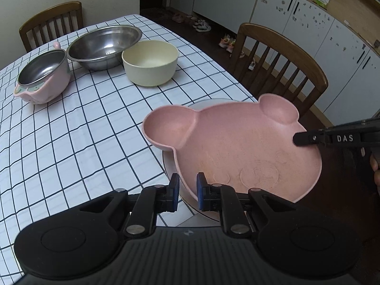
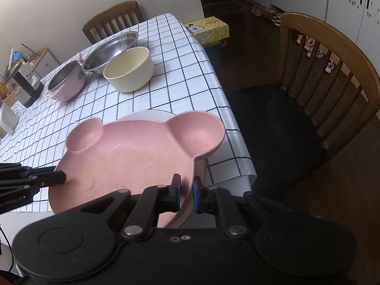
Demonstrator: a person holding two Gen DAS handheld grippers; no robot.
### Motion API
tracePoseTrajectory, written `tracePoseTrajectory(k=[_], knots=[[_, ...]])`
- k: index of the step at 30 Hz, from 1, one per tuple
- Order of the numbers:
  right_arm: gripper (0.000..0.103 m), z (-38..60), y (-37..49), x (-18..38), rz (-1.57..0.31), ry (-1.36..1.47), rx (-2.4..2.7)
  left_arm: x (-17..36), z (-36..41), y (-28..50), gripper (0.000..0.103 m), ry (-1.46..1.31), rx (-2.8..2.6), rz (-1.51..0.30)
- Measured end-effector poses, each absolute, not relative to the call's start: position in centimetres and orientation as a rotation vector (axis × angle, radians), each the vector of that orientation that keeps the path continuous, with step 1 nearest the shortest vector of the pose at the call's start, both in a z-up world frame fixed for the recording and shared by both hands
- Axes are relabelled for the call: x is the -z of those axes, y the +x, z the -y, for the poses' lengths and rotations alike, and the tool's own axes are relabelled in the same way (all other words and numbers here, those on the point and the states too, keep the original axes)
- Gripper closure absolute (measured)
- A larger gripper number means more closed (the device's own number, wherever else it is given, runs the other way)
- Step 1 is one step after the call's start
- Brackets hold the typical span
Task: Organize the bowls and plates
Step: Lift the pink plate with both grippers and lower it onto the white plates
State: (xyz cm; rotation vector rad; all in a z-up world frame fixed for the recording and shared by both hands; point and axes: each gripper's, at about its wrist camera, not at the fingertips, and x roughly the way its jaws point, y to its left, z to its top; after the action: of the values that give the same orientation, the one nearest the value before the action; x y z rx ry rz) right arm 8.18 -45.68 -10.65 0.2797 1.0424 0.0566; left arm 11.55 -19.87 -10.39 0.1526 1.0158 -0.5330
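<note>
Table (image 2: 166, 76) corner | both claws (image 1: 187, 190) (image 2: 186, 193) clamp pink plate (image 1: 237, 147) rim | overhangs edge

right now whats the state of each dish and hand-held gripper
pink bear-shaped plate: held at both rims, above white plate
left hand-held gripper: shut on the rim
right hand-held gripper: shut on the rim
cream round bowl: upright, empty
large steel bowl: empty
small pink-cased steel bowl: tilted, empty
</note>
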Motion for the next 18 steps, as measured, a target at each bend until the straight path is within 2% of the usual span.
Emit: tracePoseTrajectory(k=[18], knots=[[0.09, 44.5, 11.6, 12.7, -1.058, 0.161, -0.049, 12.8, 20.9, 13.9, 0.089, 0.2, 0.472, -1.041]])
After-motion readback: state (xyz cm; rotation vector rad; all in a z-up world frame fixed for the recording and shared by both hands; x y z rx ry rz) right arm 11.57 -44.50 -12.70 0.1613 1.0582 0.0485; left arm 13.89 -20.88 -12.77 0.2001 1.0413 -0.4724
